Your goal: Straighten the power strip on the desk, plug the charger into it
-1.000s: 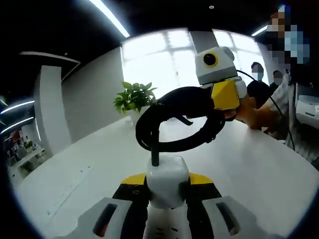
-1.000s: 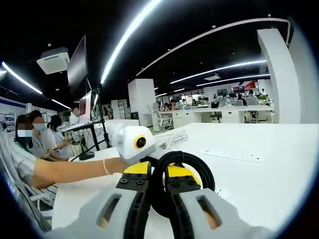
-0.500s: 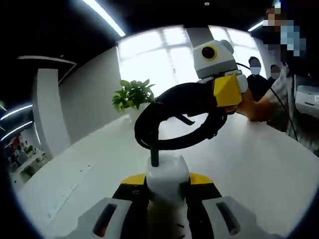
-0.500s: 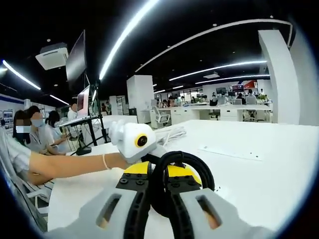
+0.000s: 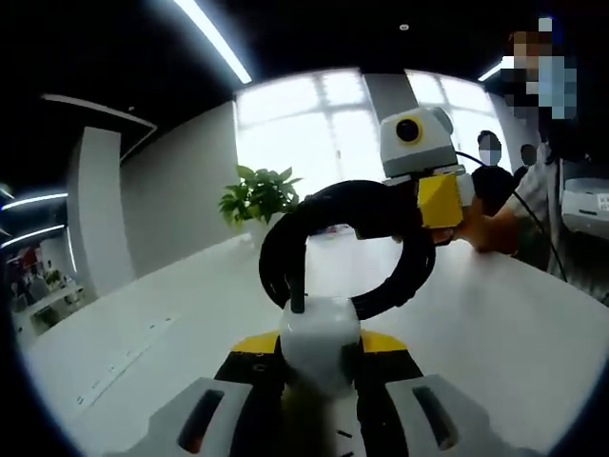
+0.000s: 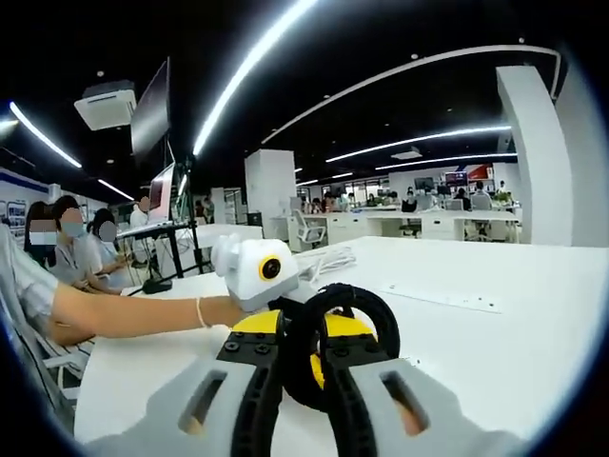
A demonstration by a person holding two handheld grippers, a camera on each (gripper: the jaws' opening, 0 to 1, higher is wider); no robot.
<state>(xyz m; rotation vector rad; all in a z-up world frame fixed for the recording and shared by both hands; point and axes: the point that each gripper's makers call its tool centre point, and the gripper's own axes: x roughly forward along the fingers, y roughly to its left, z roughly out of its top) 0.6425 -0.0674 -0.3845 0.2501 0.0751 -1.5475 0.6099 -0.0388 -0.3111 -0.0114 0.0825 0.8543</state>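
White tabletop (image 5: 495, 324) below; my left tool (image 5: 319, 376) pinches the power strip (image 5: 319, 333), right tool (image 6: 293, 367) pinches its black cable (image 5: 381, 219), loop now rounder, still airborne.

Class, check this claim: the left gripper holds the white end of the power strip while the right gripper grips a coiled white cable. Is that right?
Not quite. The cable is black, not white, as the right gripper view shows; the right gripper is shut on it. The rest stands: the left gripper holds the white end of the power strip.
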